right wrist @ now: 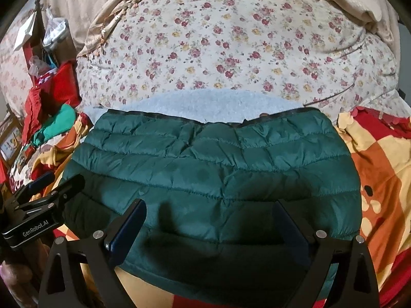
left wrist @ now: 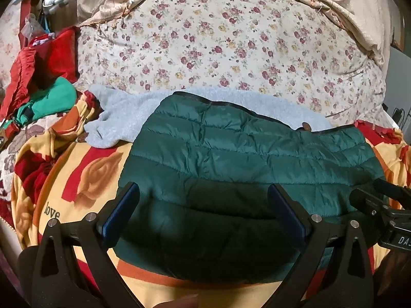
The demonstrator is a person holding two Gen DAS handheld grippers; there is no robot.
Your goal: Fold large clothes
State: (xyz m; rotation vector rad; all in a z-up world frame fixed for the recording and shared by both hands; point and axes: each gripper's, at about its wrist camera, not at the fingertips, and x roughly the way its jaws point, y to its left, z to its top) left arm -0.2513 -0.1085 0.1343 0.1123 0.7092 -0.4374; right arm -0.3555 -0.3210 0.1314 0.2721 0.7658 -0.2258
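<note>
Both the left gripper (left wrist: 203,205) and the right gripper (right wrist: 213,220) hover with fingers apart and empty over the near hem of the green jacket (left wrist: 244,159), which lies already folded (judging by its compact shape) beyond the fingertips on the blanket (left wrist: 84,177), so the next move seems a final fold or setting aside.

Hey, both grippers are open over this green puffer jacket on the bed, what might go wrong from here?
1. The green puffer jacket lies partly on a light grey fleece garment; a deep pinch might catch both.
2. Its slick, puffy fabric may slip from the left gripper or right gripper.
3. The soft, rumpled patterned blanket could skew the fold.
</note>
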